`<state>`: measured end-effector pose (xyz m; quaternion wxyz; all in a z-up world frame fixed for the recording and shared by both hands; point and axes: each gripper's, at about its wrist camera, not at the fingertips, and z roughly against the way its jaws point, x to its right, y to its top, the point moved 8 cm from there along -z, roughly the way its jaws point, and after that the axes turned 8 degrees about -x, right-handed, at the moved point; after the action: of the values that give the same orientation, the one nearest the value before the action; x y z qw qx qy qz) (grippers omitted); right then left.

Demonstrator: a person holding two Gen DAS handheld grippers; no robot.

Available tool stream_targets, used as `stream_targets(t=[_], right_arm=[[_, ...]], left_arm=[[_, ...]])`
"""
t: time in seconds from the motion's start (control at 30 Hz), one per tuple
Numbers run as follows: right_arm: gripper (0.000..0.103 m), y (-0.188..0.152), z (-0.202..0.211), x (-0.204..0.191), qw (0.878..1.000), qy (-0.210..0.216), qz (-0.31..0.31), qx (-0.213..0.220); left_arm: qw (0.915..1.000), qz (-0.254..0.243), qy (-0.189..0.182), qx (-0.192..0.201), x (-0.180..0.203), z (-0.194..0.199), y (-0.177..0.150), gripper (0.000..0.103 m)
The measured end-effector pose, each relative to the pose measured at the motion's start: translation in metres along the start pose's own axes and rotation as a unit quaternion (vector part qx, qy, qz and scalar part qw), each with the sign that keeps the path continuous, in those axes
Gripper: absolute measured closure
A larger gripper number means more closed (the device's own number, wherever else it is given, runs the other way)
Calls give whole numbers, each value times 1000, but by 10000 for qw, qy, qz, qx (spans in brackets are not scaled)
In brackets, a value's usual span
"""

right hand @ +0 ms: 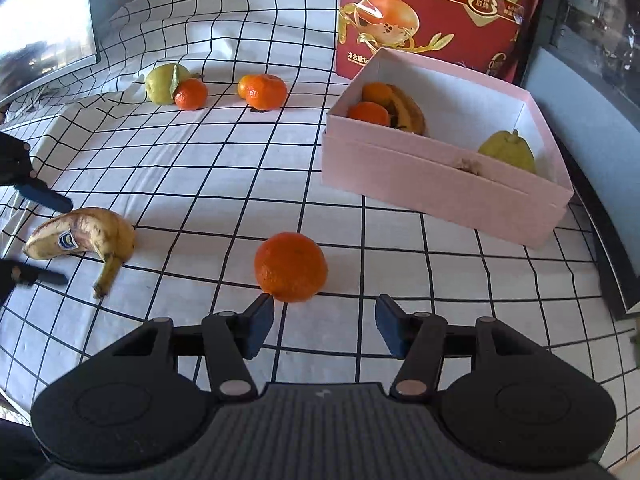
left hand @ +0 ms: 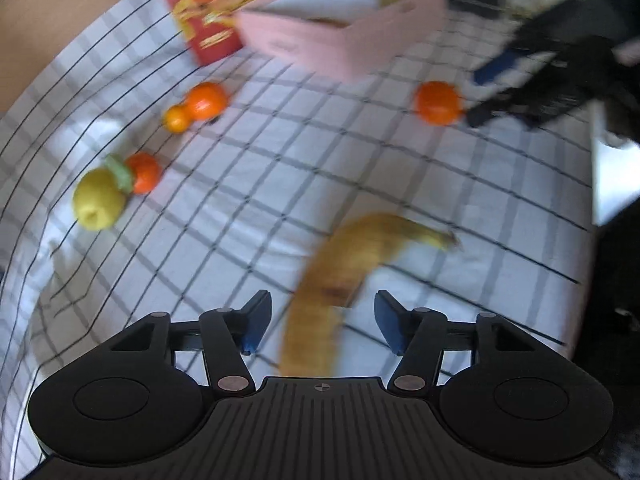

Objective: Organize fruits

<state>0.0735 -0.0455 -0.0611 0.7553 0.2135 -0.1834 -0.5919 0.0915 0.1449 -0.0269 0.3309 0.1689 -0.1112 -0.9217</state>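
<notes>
A spotted banana [left hand: 340,272] lies on the checked cloth between the fingers of my left gripper [left hand: 320,304], which is open; its pads do not press the fruit. From the right wrist view that gripper's fingers [right hand: 44,198] straddle the banana [right hand: 84,236]. My right gripper [right hand: 324,308] stands open just behind a large orange [right hand: 291,266], with nothing between its fingers. The pink box [right hand: 440,188] at the right holds two oranges [right hand: 370,114], a banana [right hand: 408,112] and a yellow-green fruit [right hand: 508,150]. The left wrist view is blurred.
Further back on the cloth a yellow-green fruit [right hand: 162,82] touches a small orange [right hand: 191,94], and two more oranges [right hand: 264,90] sit together. A red printed carton [right hand: 436,12] stands behind the box. A dark screen [right hand: 44,28] is at the far left.
</notes>
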Motion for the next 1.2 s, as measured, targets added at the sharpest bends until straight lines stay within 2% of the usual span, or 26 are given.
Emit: stream_targets(t=[0.13, 0.2, 0.23, 0.37, 0.5, 0.6, 0.67, 0.83, 0.93, 1.03, 1.1, 1.2], right_arm=[[47, 0, 0, -3, 10000, 64, 8, -13], [47, 0, 0, -5, 10000, 93, 18, -9], [47, 0, 0, -6, 9999, 131, 1, -9], [47, 7, -6, -7, 9996, 242, -106, 24], [47, 17, -18, -6, 9991, 378, -204, 20], [49, 23, -22, -9, 9987, 488, -123, -8], [60, 25, -20, -13, 9989, 456, 90, 41], [61, 28, -4, -7, 9984, 520, 42, 211], [61, 38, 22, 8, 9974, 504, -73, 502], [61, 53, 55, 30, 9948, 387, -200, 916], [61, 63, 75, 50, 9923, 279, -329, 1164], [61, 71, 92, 74, 9893, 110, -464, 1375]], left_arm=[[9987, 325, -342, -187, -8, -16, 1, 38], [9977, 445, -479, -166, -7, -20, 2, 49], [9968, 553, -562, -119, -7, -20, 3, 48], [9881, 1340, -753, -95, -13, -22, 1, 49], [9760, 2056, -715, 91, -16, -18, -6, 49], [9761, 2108, -528, 102, -13, -16, -5, 49], [9774, 2073, -403, 129, -10, -16, -4, 50], [9690, 2394, -375, 486, -10, -5, 4, 61], [9602, 2510, -474, 1133, -18, 32, 40, 61], [9452, 2471, -581, 2054, -36, 85, 102, 61], [9308, 2595, -676, 2484, -46, 108, 149, 61], [9075, 3042, -1010, 2713, -56, 109, 220, 61]])
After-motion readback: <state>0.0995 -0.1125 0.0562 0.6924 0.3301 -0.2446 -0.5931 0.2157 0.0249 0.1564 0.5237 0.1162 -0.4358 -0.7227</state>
